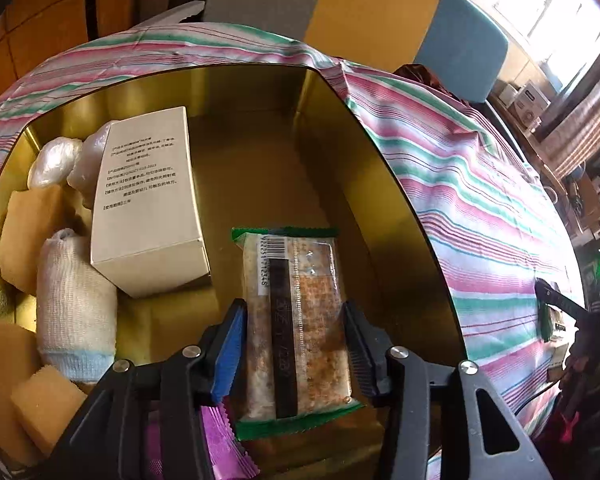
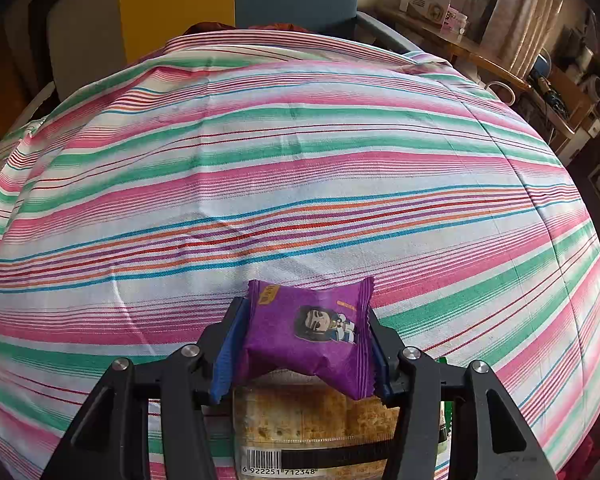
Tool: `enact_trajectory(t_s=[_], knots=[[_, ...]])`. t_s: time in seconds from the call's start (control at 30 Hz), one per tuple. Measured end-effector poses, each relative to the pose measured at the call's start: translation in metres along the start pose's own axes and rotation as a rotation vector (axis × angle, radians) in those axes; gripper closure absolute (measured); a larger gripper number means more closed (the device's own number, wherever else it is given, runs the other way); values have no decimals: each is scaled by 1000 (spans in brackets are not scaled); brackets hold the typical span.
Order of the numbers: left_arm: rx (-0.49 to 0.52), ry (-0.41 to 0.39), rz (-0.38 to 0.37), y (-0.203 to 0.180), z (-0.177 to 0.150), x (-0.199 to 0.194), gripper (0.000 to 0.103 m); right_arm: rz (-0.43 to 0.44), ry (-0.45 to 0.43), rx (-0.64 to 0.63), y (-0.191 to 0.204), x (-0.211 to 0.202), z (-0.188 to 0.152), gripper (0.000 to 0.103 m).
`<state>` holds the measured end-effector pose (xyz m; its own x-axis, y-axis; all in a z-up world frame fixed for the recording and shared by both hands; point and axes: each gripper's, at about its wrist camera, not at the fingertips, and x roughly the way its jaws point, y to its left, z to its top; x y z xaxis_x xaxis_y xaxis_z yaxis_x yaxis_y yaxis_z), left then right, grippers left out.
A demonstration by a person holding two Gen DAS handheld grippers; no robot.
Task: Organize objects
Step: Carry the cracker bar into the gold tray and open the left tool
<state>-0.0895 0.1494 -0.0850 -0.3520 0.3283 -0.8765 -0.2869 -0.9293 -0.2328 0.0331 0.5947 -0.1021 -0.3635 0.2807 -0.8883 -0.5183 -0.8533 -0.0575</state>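
In the gold tin (image 1: 380, 128), a box, sponges and rolls are packed; the left gripper (image 1: 296, 344) straddles a cracker pack (image 1: 296, 320), pads apart. The right gripper (image 2: 304, 344) pinches a purple snack pouch (image 2: 304, 332), unpacked.

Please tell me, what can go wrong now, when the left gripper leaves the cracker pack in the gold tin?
1. The cracker pack lies between the left gripper jaws, which stand slightly apart from it; lifting crookedly may drag it.
2. The white box leans on the rolled cloth and sponges; a bump could tip it.
3. The right gripper squeezes a purple snack packet; its contents might crush.
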Motion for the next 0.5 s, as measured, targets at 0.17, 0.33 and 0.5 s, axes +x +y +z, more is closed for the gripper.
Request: enact_trajectory(t_s=[0.17,0.33,0.5], knots=[[55,-80,38,-11,-3,-21,55,0,0,-1,1,0,0,48],[87,-182,60,-21,-8,-50,55,-2,-2,-2,0,1,1,48],[141,-264,83,-29,-14,-79,55,-8,-6,-5,1,0,1,49]])
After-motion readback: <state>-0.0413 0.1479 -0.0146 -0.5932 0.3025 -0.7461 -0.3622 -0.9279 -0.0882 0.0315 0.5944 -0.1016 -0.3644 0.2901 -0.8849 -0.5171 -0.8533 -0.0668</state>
